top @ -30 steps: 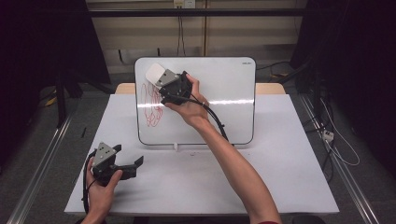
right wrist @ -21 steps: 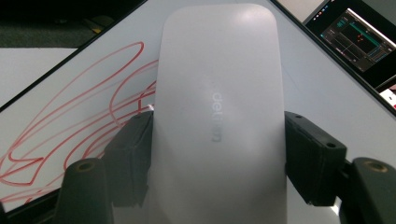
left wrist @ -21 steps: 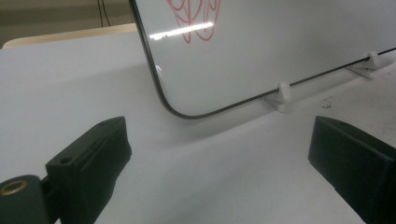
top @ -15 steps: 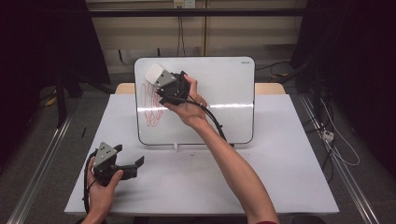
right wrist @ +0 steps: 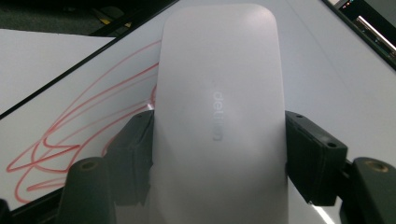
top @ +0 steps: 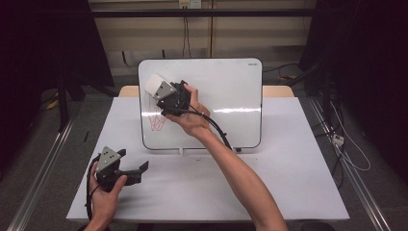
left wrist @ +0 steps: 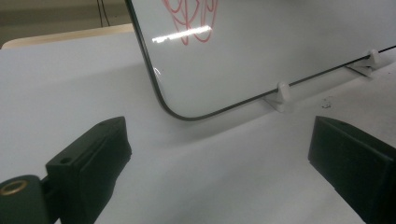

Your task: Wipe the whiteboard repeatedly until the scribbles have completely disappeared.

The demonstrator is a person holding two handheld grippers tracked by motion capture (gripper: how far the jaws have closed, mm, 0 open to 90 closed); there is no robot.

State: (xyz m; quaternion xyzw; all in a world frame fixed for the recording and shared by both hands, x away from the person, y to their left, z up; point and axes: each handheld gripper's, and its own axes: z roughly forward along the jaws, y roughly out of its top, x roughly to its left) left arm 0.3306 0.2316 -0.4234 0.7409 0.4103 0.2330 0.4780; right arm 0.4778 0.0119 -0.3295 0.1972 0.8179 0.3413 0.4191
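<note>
A whiteboard (top: 231, 96) stands tilted at the back of the white table (top: 288, 183). Red scribbles (top: 156, 121) mark its lower left part. My right gripper (top: 161, 90) is shut on a white eraser (top: 154, 83) and holds it against the board just above the scribbles. In the right gripper view the eraser (right wrist: 219, 93) sits between both black jaws of the right gripper (right wrist: 219, 144), with red scribbles (right wrist: 70, 140) beside it. My left gripper (top: 133, 160) rests open on the table at the front left. In the left gripper view the left gripper (left wrist: 219, 154) faces the board's lower corner (left wrist: 177, 112).
Small white feet (left wrist: 282, 95) prop the board's bottom edge on the table. A black cable (top: 219, 130) trails from the right gripper along the forearm. Metal rails (top: 43, 163) run along the floor beside the table.
The right gripper and eraser have shifted a little left and down on the board. The upper part of the red scribble is gone. The left gripper has stayed where it was.
</note>
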